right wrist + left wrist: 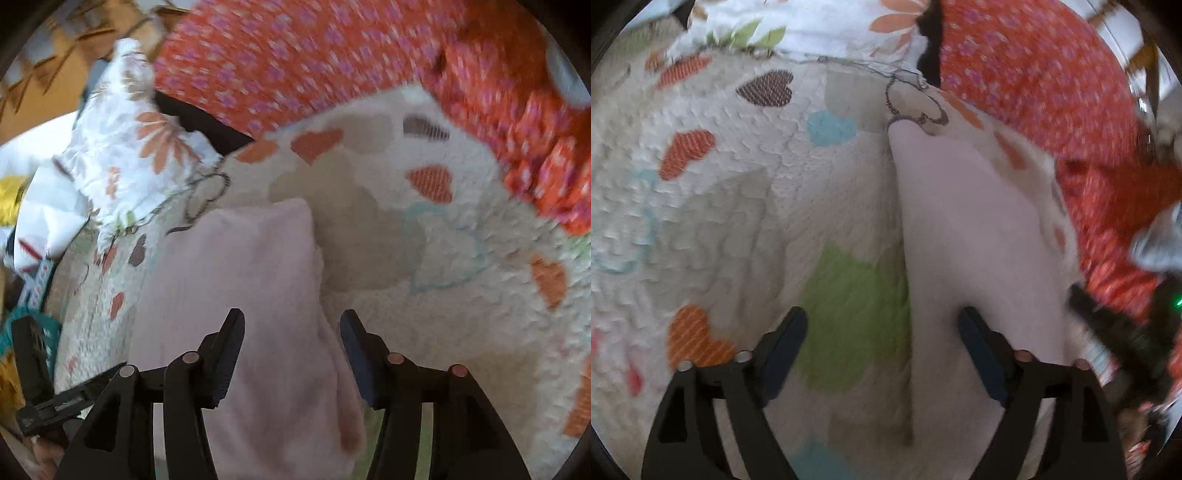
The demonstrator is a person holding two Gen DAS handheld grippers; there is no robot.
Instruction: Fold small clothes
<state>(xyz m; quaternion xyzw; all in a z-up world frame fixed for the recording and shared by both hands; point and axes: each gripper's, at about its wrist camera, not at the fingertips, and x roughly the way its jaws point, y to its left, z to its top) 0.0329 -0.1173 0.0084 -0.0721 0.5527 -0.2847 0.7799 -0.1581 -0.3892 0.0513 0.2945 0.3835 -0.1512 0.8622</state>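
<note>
A small pale pink garment point(975, 240) lies flat on a cream quilt with coloured hearts point(713, 192). In the left wrist view my left gripper point(882, 325) is open, its jaws astride the garment's left edge, one finger over the quilt and one over the pink cloth. In the right wrist view the same pink garment point(251, 280) runs from the middle down between the fingers. My right gripper point(291, 328) is open over the garment's right edge, holding nothing.
A red cloth with pink flowers point(1034, 74) lies along the far side, also in the right wrist view point(295, 59). A white floral cloth point(133, 155) is heaped at the left. My other gripper's black frame point(1115, 332) shows at the right edge.
</note>
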